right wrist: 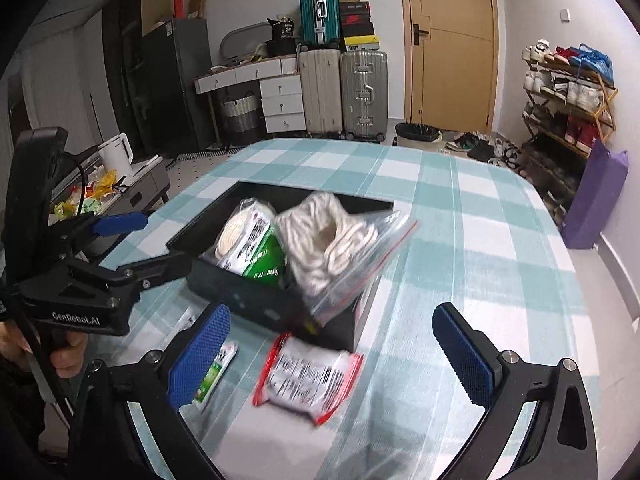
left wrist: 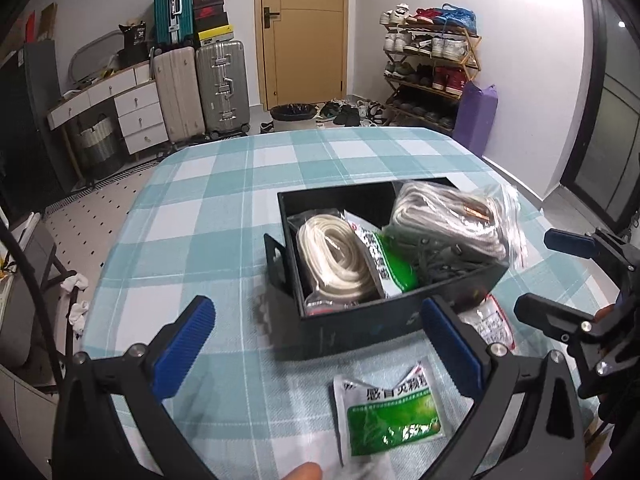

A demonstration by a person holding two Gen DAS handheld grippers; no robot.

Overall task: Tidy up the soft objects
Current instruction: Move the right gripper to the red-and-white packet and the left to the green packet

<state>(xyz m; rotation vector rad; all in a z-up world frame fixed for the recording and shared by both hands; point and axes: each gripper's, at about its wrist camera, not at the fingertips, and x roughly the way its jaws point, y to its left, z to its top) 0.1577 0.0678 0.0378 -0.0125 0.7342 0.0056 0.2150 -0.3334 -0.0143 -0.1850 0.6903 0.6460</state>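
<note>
A black box [left wrist: 360, 328] [right wrist: 256, 300] on the checked tablecloth holds a bagged white rope coil [left wrist: 340, 256], a green-and-white sachet [left wrist: 384, 264] [right wrist: 260, 252] and a second bagged rope [left wrist: 448, 220] [right wrist: 332, 248] that leans over the rim. A green sachet [left wrist: 392, 412] [right wrist: 212, 372] lies in front of the box, between the open fingers of my left gripper [left wrist: 320, 352]. A red-edged white packet [right wrist: 308, 376] [left wrist: 492, 320] lies by the box's near corner, between the open fingers of my right gripper [right wrist: 332, 356]. Both grippers are empty.
The table [left wrist: 224, 184] [right wrist: 480, 240] stretches beyond the box. Behind it stand suitcases [left wrist: 200, 88], a drawer unit [left wrist: 136, 116], a bin [left wrist: 292, 116], a shoe rack [left wrist: 432, 64] and a purple bag [right wrist: 596, 196]. A side cart [right wrist: 132, 188] is to the left.
</note>
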